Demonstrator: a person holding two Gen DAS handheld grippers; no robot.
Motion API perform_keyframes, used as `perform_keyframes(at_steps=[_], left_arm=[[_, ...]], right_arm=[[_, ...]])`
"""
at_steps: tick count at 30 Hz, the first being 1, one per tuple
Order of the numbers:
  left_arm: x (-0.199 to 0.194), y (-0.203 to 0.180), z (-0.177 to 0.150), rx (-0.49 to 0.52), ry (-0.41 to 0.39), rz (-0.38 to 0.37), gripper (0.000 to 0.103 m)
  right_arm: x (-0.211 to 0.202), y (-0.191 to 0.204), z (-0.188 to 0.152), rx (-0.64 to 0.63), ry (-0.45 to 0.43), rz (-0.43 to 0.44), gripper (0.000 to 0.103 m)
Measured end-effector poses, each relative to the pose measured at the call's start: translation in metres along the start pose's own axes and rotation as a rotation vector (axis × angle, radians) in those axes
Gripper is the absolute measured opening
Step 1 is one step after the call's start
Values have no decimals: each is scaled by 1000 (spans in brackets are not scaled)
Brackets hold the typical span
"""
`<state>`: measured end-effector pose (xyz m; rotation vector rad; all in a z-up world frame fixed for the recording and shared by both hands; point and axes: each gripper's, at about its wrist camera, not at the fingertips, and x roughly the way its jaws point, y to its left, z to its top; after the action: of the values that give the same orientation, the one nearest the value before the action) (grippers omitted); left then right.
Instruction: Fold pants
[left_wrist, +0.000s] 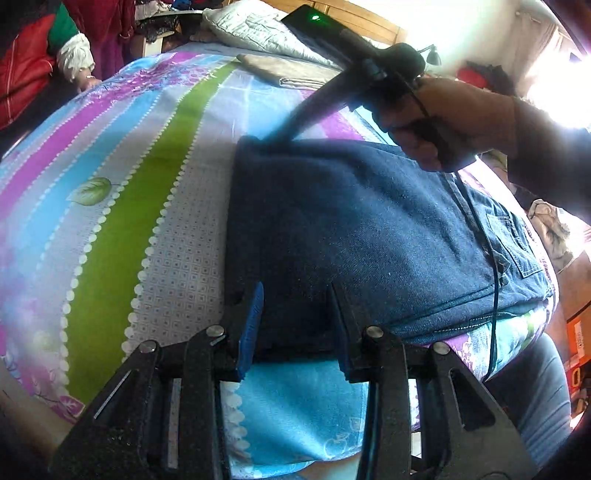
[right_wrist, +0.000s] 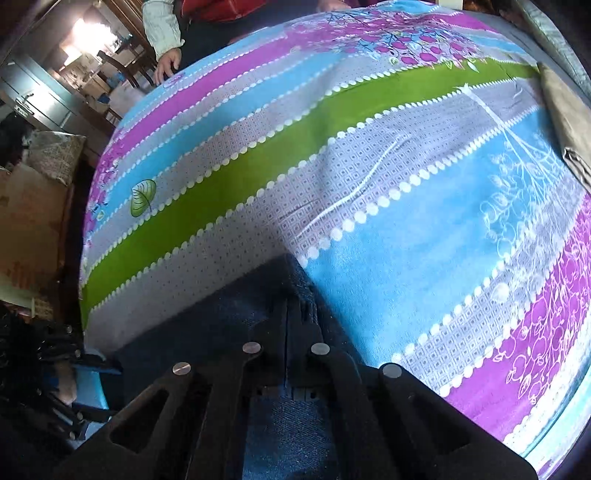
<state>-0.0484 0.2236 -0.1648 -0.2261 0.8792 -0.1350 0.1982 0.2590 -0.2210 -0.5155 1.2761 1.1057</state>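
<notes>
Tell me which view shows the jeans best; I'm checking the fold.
The left wrist view: the folded jeans lie nearly whole on the bedsheet, back pocket visible. The right wrist view shows only one dark corner at its tongs.

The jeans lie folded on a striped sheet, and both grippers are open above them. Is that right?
Not quite. The right gripper is shut on a corner of the jeans, as the right wrist view shows. The left gripper is open, and the sheet is striped.
</notes>
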Motion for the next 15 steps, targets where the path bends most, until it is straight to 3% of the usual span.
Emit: perform_keyframes(at_steps=[5,7,8,10,15], left_arm=[[-6,4,2,-30,-6,-38,36],[-4,7,0,-30,4,-33,36],[-3,7,0,-28,6,-35,36],[-2,8,1,-28,8,-35,36],[-1,11,1,-47,4,-47,36]], right_arm=[[-60,26,-39,-18,-100,-27,1],[-87,42,-86,-23,-108,-54,1],[-88,47,-99,-19,-99,-64,1],[-97,56,-156,32,-60,-94,1],[-82,54,-262,228,13,-133,1]])
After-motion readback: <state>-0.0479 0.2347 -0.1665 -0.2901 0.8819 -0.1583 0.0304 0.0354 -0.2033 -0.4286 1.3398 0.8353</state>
